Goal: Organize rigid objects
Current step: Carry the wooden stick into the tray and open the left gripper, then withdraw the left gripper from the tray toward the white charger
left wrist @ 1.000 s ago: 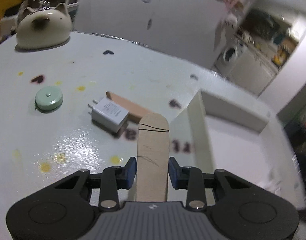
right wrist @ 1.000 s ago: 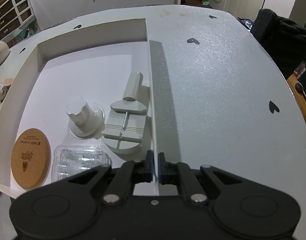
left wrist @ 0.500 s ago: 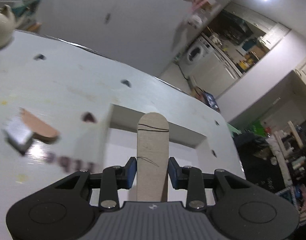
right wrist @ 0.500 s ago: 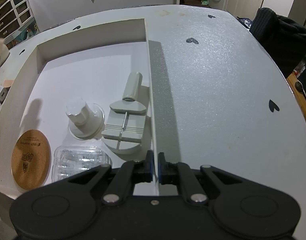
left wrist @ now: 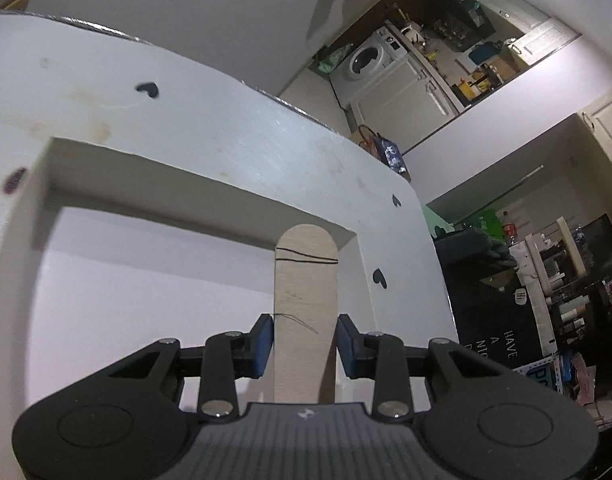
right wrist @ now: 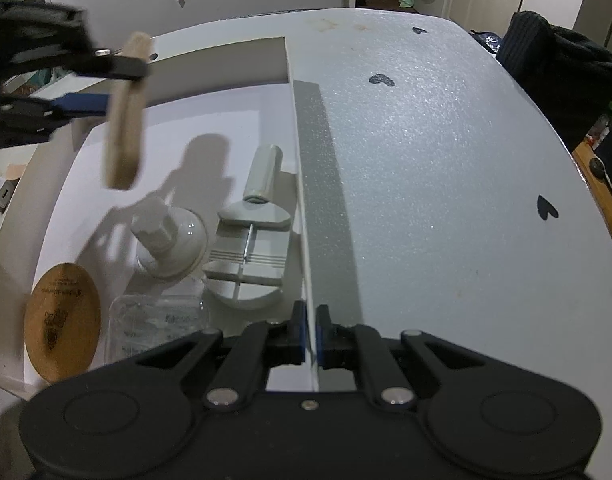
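L tool (left wrist: 305, 343) clamping wood stick (left wrist: 305, 280)

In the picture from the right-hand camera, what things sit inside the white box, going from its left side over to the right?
Cork coaster → clear plastic case → white suction cup → grey tool with a cylinder handle → the white box wall pinched in the right gripper.
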